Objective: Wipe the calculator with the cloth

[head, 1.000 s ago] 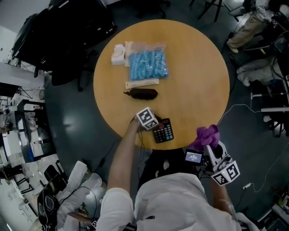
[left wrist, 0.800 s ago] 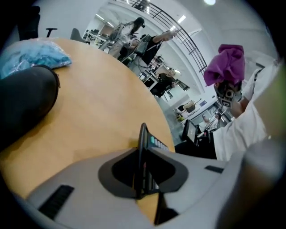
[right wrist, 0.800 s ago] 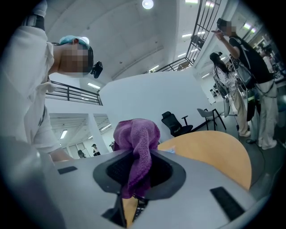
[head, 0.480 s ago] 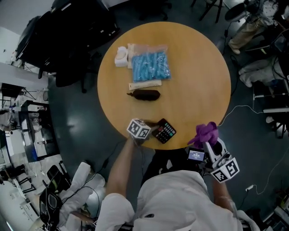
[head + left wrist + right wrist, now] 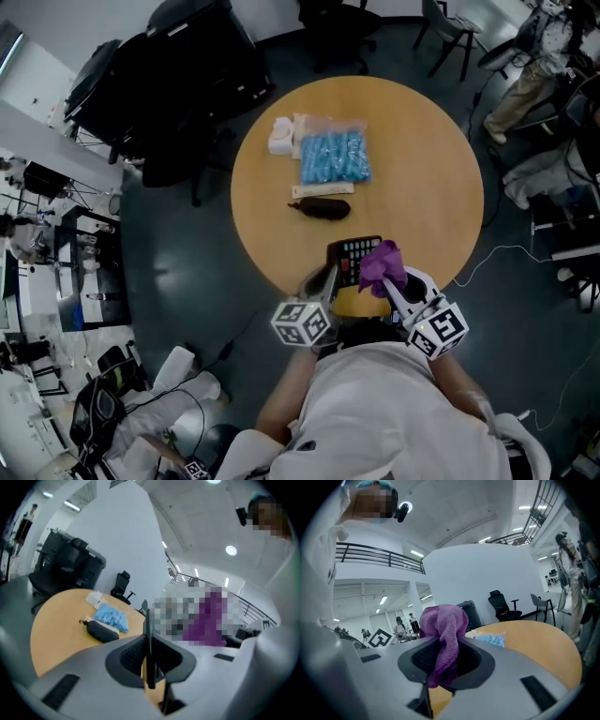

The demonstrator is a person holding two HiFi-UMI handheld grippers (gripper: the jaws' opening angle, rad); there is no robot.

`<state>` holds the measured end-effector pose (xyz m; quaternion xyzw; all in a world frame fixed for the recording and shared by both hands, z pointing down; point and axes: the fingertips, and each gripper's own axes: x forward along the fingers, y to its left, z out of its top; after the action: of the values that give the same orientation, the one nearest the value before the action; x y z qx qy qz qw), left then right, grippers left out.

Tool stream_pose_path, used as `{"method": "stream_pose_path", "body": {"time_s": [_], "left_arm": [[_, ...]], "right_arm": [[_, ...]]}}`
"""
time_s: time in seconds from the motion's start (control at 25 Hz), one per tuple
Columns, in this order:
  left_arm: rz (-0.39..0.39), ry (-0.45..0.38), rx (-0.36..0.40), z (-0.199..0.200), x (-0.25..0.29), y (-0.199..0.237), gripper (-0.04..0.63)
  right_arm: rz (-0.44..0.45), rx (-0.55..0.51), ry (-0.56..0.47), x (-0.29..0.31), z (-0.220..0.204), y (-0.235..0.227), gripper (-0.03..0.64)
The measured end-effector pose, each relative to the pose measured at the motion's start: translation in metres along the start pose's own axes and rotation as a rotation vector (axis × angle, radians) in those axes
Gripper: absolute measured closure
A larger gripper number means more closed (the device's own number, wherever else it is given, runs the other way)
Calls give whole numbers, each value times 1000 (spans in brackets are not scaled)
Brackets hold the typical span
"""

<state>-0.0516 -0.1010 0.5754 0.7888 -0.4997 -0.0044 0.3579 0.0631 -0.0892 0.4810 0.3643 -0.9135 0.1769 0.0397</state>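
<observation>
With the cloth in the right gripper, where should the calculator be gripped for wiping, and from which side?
Probably by its thin side edge, from the person's left, as the left gripper does. The calculator is a flat slab, so the jaws pinch across its thickness, seen edge-on between them. That leaves the key face clear for the purple cloth in the right gripper.

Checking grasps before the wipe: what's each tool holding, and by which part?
The left tool, jaws just closed, pinches the calculator by one edge. The right tool clamps the purple cloth in a bunch, a wad bulging above the jaws.
</observation>
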Motion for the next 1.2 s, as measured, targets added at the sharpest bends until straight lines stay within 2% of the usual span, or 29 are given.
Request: {"method": "stream_pose_path", "body": {"time_s": [0.12, 0.32, 0.48, 0.64, 0.88, 1.0, 1.08, 1.2], "left_arm": [[-17, -92, 156, 26, -10, -34, 548], [-41, -202, 214, 56, -32, -67, 548], [-36, -238, 159, 59, -44, -63, 548], [-48, -265, 67, 60, -53, -58, 548], [-35, -313, 13, 70, -70, -44, 548], [-26, -335, 0, 73, -75, -40, 548], [-14, -338, -6, 75, -74, -38, 548], [-4, -349, -27, 80, -71, -36, 548]], "right_arm": [[50, -73, 36, 30, 14, 21, 531], [109, -168, 127, 52, 20, 50, 531], [85, -243, 137, 54, 19, 56, 531], [38, -250, 152, 48, 19, 45, 531], [-160, -171, 197, 27, 6, -25, 531], [-229, -110, 143, 6, 9, -51, 532], [-216, -104, 56, -8, 25, -45, 532], [-111, -110, -10, -7, 39, -1, 532]]}}
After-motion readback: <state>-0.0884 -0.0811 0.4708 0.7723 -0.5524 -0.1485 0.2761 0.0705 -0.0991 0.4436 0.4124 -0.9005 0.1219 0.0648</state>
